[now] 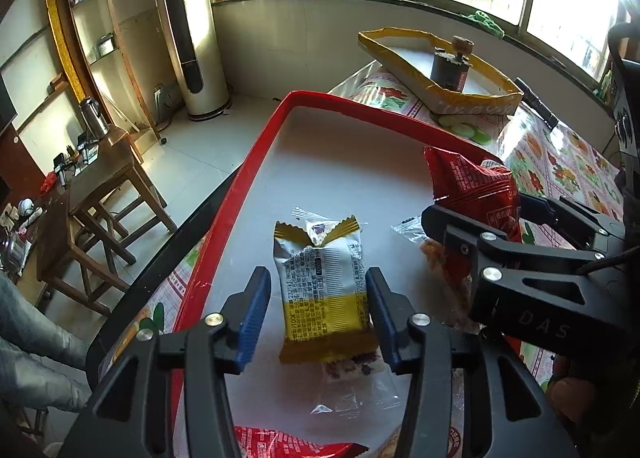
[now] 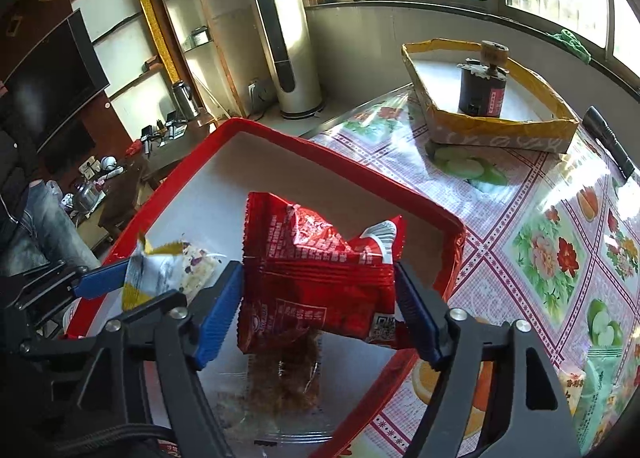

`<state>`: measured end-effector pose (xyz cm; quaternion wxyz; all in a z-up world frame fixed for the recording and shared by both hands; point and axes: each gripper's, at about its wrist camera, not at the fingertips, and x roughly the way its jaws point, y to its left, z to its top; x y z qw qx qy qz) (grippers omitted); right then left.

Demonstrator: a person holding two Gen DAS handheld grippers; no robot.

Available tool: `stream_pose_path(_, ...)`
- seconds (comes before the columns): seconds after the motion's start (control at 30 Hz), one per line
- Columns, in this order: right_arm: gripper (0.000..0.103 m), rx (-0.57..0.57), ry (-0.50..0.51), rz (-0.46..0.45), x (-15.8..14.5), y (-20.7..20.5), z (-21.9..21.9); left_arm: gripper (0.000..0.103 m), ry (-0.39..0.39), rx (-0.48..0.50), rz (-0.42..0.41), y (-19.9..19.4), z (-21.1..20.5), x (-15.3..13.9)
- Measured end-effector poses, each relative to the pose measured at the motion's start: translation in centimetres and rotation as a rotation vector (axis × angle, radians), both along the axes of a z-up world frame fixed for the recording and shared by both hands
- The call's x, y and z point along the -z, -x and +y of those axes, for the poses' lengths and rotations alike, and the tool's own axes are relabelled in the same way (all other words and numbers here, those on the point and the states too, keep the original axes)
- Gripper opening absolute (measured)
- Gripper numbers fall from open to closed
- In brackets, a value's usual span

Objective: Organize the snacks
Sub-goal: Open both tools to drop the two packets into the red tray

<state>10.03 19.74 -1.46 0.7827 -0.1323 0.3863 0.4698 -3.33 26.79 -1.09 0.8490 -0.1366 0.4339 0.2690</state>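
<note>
Now, starting at your left: your left gripper (image 1: pixel 316 312) points down into the red-rimmed tray (image 1: pixel 240 194), and the white-and-gold snack packet (image 1: pixel 324 290) lies flat on the tray floor right between its blue pads (image 1: pixel 252 314). The left pad stands clear of the packet, with grey tray showing in the gap; the right pad sits just at the packet's edge, and you cannot tell whether it touches. The jaws stand parted and nothing is squeezed. Clear torn wrappers (image 1: pixel 352 398) lie under the packet's near end.

Moving right, your right gripper (image 2: pixel 320 314) straddles the red snack packet (image 2: pixel 320 270). In the right wrist view the packet fills the span between both blue pads (image 2: pixel 218 314), its sides meeting them, crumpled top standing up beyond the tips. Whether the pads actually press on it or merely flank it does not show. A clear wrapper with brown crumbs (image 2: pixel 288 390) lies below it on the tray.

Further right, on the flowered tablecloth (image 2: pixel 532 250), sits a yellow-rimmed cardboard box (image 2: pixel 500 130) with a dark cylinder (image 2: pixel 482 86) upright inside, and a black flashlight (image 2: pixel 608 142) beside it.
</note>
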Motion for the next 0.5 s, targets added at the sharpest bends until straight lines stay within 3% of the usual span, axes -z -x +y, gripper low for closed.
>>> stream_pose_path(0.5, 0.084, 0.019, -0.032, -0.026, -2.1, 0.8, -1.9, 0.055, -0.003, 0.006, -0.065, 1.5, -1.1, -2.4)
